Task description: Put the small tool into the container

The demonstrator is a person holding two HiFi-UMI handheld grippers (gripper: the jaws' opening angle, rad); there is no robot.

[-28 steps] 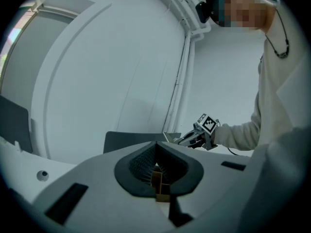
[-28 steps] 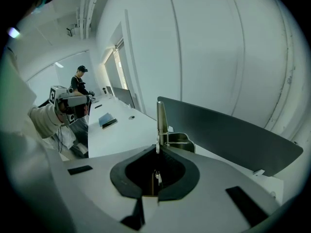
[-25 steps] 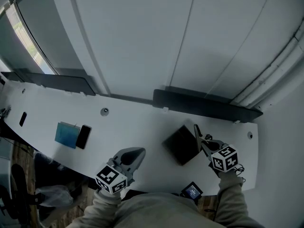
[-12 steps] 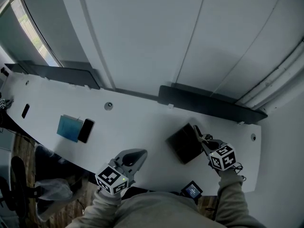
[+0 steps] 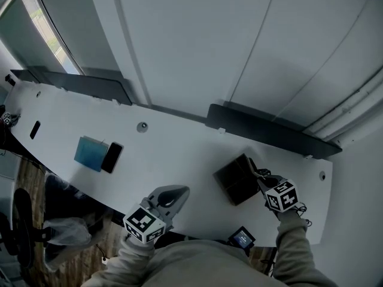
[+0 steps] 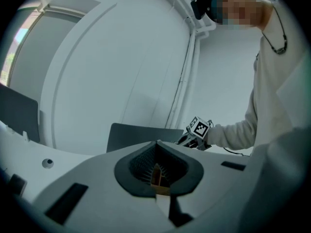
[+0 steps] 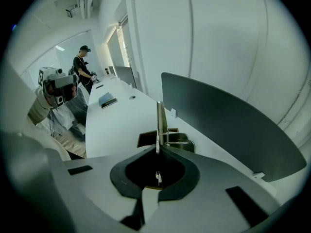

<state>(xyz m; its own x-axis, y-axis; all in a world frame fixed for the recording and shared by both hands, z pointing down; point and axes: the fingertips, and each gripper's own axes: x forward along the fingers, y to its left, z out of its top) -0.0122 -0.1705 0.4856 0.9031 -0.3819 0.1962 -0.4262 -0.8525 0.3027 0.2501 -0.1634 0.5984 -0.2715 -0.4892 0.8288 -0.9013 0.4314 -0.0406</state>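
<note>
The right tongs [image 7: 157,149], clamped shut on the lower end of the tool [image 7: 159,123], hang at the right edge of the container [image 5: 234,183], a dark open box on the white worktop [image 5: 173,154]. The tool's free end points out over the box mouth. The left tongs [image 6: 157,143] are closed on nothing and sit low at the near edge of the worktop, well apart from the box.

The tool looks like a thin, stiff strip of bright metal. It is probably light, and smooth enough to slide or swivel between the pads if the squeeze eases. Its flat faces give the only sure hold, and the present grip near one end leaves most of its length free to enter the box. A grip nearer the middle would likely steady it, but would bring the tongs closer to the rim. Nothing about it suggests it would be harmed by a short drop.

Much stays uncertain. The inside of the container is too dark to show its depth or whether it holds anything. A curved metal piece shows beside the strip in the right gripper view; whether it belongs to the tool or lies in the box cannot be told. In the head view the tool is only a sliver against the dark box, so whether its tip has crossed the rim is unclear. The pads' contact with the strip is buried inside the tongs' housing.
</note>
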